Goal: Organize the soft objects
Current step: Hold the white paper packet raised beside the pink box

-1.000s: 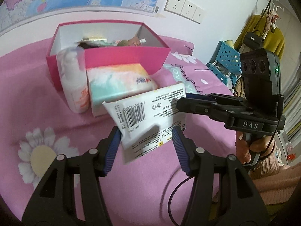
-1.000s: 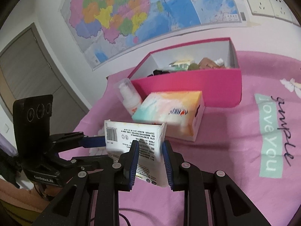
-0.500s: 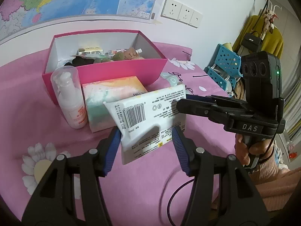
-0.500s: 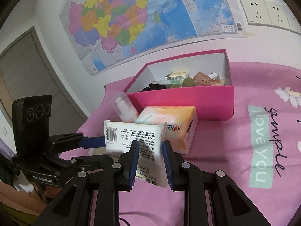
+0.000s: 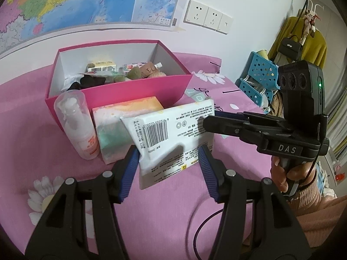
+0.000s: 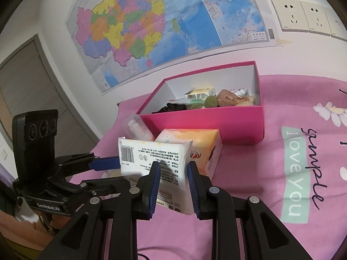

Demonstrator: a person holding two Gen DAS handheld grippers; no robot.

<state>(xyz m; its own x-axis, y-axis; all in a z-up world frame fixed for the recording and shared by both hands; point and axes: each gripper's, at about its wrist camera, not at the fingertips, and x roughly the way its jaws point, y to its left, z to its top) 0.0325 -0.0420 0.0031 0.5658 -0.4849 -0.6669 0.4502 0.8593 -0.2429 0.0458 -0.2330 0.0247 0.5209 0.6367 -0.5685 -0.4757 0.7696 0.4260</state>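
Observation:
Both grippers hold one white soft tissue pack (image 5: pixel 173 134) with a barcode, lifted above the pink bedspread. My left gripper (image 5: pixel 169 160) is shut on its two ends. My right gripper (image 6: pixel 172 173) is shut across the pack (image 6: pixel 156 162) from the side, and shows in the left wrist view (image 5: pixel 216 123) at the pack's right edge. Behind the pack lie a pastel tissue pack (image 5: pixel 125 112) and an upright clear pump bottle (image 5: pixel 76 123). Further back stands the open pink box (image 5: pixel 141 88).
The pink box holds several small items, among them a dark cloth (image 5: pixel 86 82) and a small carton (image 5: pixel 102 66). A blue perforated crate (image 5: pixel 260 75) stands off the bed's right side. A wall map and sockets are behind.
Both grippers have risen with the white pack still held between them, so the pink box's inside shows more. The grip has not changed.

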